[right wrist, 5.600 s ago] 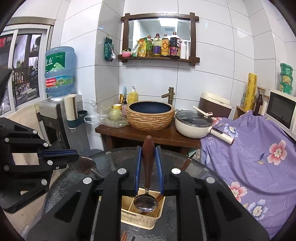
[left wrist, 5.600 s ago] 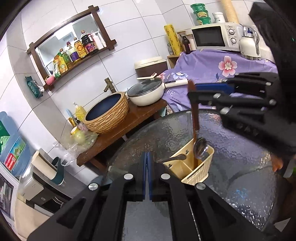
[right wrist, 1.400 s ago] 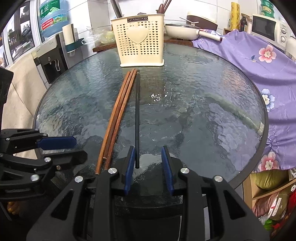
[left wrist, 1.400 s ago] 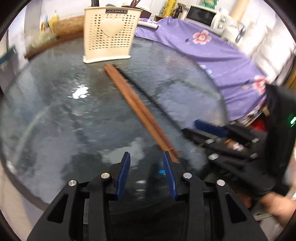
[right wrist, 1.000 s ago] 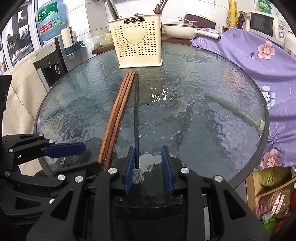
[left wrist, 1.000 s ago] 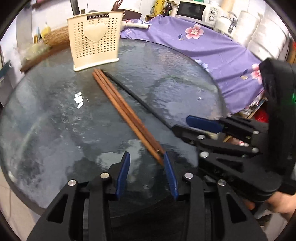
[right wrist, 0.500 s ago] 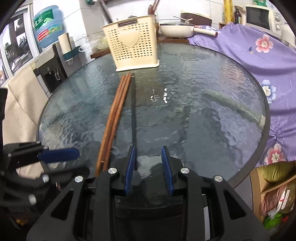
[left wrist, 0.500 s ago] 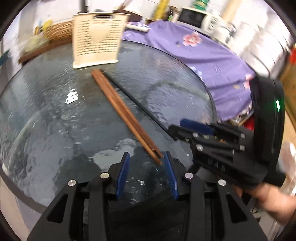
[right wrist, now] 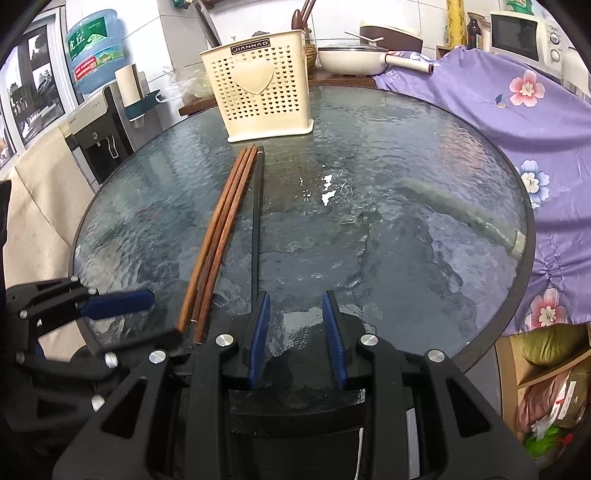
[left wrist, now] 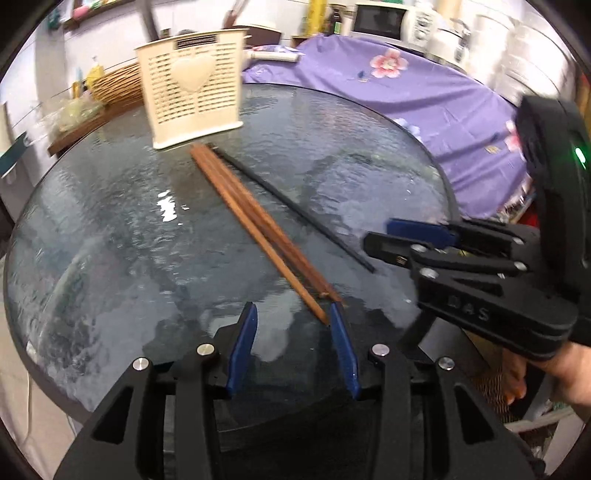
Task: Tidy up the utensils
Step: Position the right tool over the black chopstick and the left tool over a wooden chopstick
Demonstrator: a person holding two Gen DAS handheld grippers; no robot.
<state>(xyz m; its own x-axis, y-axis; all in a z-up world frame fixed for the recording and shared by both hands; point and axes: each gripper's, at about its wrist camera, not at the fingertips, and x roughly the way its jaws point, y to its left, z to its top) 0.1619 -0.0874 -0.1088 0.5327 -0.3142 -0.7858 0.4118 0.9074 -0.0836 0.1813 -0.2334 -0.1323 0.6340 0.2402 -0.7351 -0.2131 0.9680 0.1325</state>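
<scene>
A cream perforated utensil holder (right wrist: pixel 264 90) stands at the far side of a round glass table (right wrist: pixel 388 236); it also shows in the left wrist view (left wrist: pixel 192 86). Two brown wooden chopsticks (right wrist: pixel 219 236) and a black chopstick (right wrist: pixel 256 221) lie side by side in front of it. My right gripper (right wrist: pixel 295 321) is open and empty, with the near end of the black chopstick at its left fingertip. My left gripper (left wrist: pixel 291 332) is open and empty, with the near ends of the brown chopsticks (left wrist: pixel 258 225) by its right fingertip. The black chopstick (left wrist: pixel 295 210) lies to their right.
A purple floral cloth (right wrist: pixel 517 103) covers furniture to the right. A white pan (right wrist: pixel 354 59), microwave (right wrist: pixel 517 31) and water dispenser (right wrist: pixel 96 122) stand beyond the table. Handles of utensils (right wrist: pixel 303 14) stick out of the holder. The right gripper (left wrist: pixel 480 277) shows in the left wrist view.
Both grippers came down from above the holder, where the right one held a spoon, to the near table edge. In the last second they edged toward the chopstick ends, jaws still open.
</scene>
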